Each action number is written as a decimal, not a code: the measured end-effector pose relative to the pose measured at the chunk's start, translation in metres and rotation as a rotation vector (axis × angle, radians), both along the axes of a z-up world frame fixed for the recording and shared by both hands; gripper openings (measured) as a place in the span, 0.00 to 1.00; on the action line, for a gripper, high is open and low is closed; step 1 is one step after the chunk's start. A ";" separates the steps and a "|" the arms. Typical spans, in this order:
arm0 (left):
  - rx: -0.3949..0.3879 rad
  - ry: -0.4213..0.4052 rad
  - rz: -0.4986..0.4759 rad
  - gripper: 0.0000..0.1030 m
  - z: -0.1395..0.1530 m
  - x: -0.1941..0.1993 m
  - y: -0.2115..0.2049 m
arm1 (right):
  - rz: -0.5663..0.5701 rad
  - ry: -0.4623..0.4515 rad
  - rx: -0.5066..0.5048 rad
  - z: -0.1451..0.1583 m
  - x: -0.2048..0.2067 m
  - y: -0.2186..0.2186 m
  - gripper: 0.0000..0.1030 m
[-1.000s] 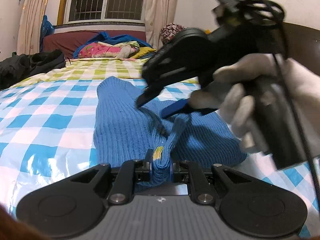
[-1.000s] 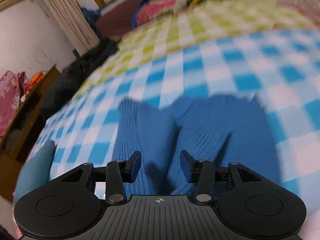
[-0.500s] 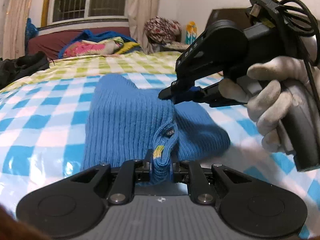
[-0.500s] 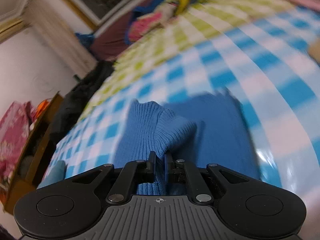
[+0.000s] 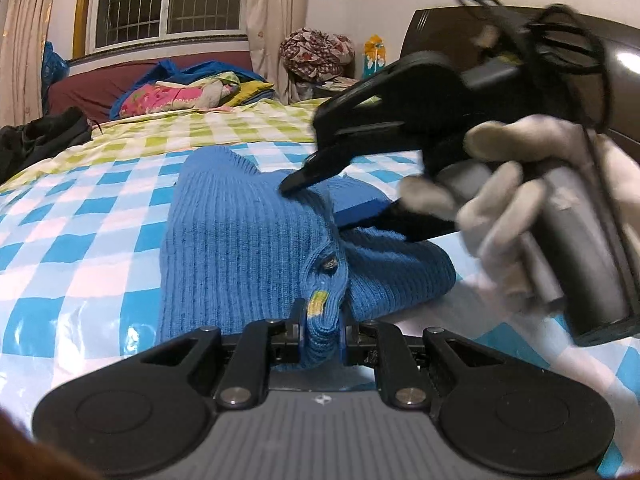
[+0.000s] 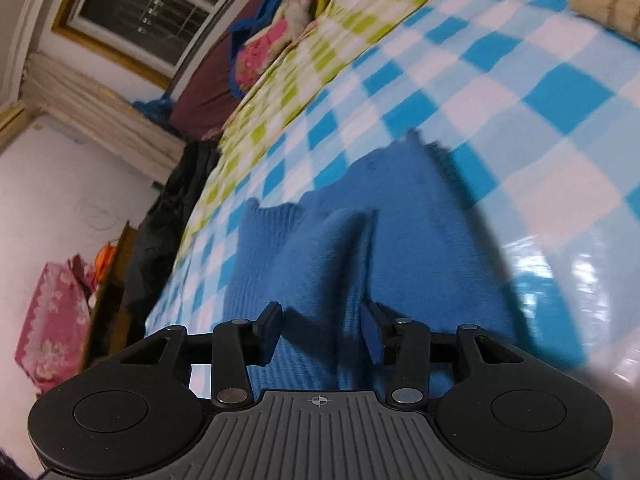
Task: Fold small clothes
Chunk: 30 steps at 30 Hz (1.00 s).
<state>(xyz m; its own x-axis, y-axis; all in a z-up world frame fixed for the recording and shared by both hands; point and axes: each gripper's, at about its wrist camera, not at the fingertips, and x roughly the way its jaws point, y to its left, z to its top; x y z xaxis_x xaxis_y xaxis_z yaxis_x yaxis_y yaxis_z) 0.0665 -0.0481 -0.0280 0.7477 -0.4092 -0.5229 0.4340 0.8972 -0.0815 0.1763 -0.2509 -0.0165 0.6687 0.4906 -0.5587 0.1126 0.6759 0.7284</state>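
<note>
A small blue ribbed knit garment [image 5: 248, 248] lies partly folded on the blue-and-white checked bed cover [image 5: 80, 248]. My left gripper [image 5: 320, 328] is shut on a bunched edge of it, near a yellow label. My right gripper [image 6: 324, 332] is open, its fingers either side of a raised fold of the blue garment [image 6: 320, 264]. In the left wrist view the right gripper [image 5: 316, 200], held by a gloved hand, hovers over the garment's middle with its jaws apart.
Dark clothing [image 5: 44, 136] lies at the bed's far left. A pile of colourful bedding [image 5: 188, 92] sits by the maroon headboard. A tan folded item [image 6: 604, 4] lies at the far right of the bed. A wooden cabinet [image 6: 112, 272] stands beside the bed.
My right gripper closed on a fold of the garment half a second ago and has now opened again. My left gripper has stayed shut on the garment's edge.
</note>
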 end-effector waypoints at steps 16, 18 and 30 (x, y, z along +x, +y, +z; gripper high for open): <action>-0.074 -0.152 -0.096 0.20 0.071 0.001 -0.037 | 0.093 -0.189 -0.096 0.072 0.017 -0.006 0.13; -0.071 -0.143 -0.115 0.20 0.067 0.006 -0.054 | 0.077 -0.194 -0.110 0.074 0.022 -0.018 0.13; 0.071 0.003 -0.178 0.20 0.008 0.016 -0.099 | 0.041 -0.052 -0.128 -0.003 0.036 -0.068 0.17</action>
<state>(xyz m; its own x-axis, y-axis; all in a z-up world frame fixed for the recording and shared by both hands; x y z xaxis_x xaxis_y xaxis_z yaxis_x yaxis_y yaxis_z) 0.0824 -0.1471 -0.0204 0.6649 -0.4969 -0.5577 0.5865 0.8096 -0.0220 0.2119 -0.3193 -0.0192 0.6797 0.4451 -0.5830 0.0474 0.7666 0.6404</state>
